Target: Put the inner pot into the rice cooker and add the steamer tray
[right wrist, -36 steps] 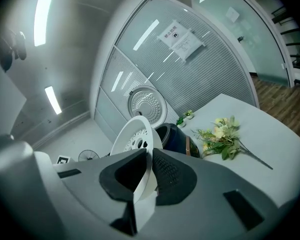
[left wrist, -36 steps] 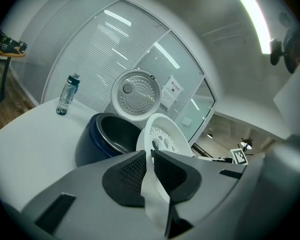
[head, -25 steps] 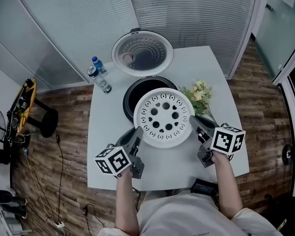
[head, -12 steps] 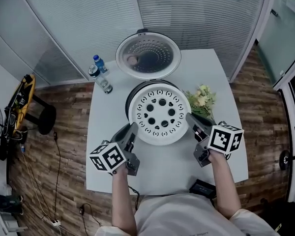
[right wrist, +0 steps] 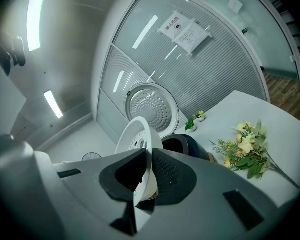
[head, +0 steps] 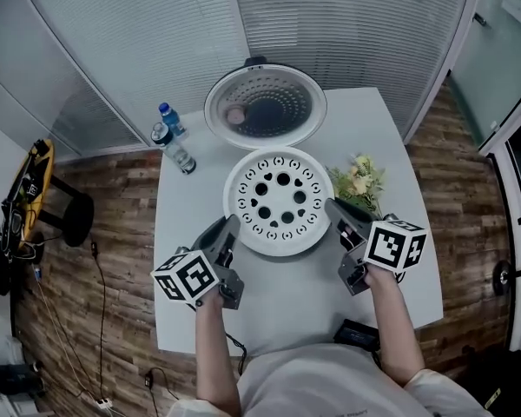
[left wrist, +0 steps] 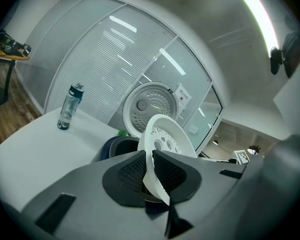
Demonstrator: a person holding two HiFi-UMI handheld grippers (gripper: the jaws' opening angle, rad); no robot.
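The white steamer tray (head: 280, 200), round with several holes, hangs level over the rice cooker and hides nearly all of the cooker's body in the head view. My left gripper (head: 229, 229) is shut on the tray's near-left rim, my right gripper (head: 332, 208) on its near-right rim. In the left gripper view the tray (left wrist: 165, 139) stands edge-on between the pads of the left gripper (left wrist: 151, 156), with the dark cooker body (left wrist: 117, 146) behind it. The right gripper (right wrist: 149, 156) pinches the tray (right wrist: 137, 139) the same way, the cooker body (right wrist: 182, 145) beyond. The cooker's inside is hidden.
The cooker's open lid (head: 265, 107) stands up behind the tray. Two water bottles (head: 174, 142) are at the table's far left, a bunch of flowers (head: 358, 179) lies right of the tray. The white table (head: 191, 268) is small, its edges close. A black object (head: 358, 330) lies at the near edge.
The tray has shifted left and away from me over the cooker; the dark opening that showed at its upper left is now covered. Both grippers moved with it, still shut on the rim.
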